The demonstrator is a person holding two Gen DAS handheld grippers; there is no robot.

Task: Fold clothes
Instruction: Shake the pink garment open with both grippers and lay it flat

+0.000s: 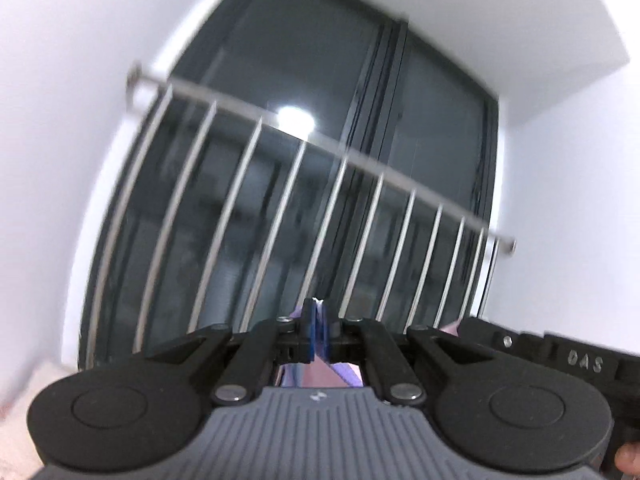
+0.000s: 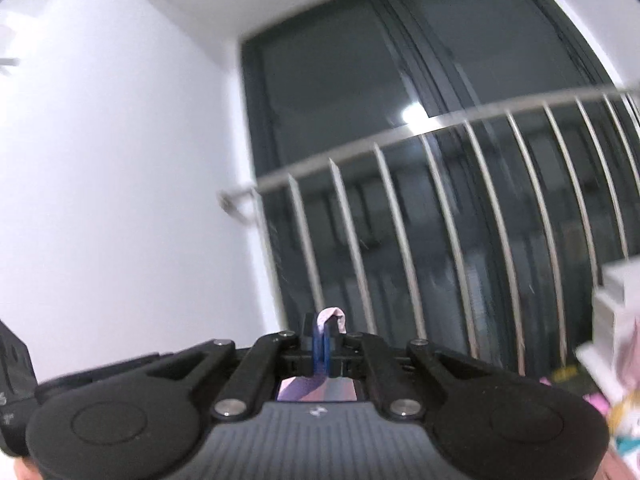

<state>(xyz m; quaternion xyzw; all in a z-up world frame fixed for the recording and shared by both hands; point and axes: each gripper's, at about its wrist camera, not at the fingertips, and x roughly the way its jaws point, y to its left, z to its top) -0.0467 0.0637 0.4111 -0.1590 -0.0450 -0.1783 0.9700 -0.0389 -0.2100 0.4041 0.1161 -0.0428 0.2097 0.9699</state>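
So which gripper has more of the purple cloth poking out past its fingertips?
The right gripper: a folded loop of purple cloth stands above its shut fingers. At the left gripper, only a sliver shows.

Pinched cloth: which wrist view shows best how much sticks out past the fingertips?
Right wrist view: a pale pink fold of the cloth curls clearly above the shut right gripper. The left wrist view shows only a tiny white tip above the shut left gripper, plus lilac fabric below.

Gripper bodies hide most of the lilac garment (image 2: 331,317); railing (image 1: 304,140) blurred.
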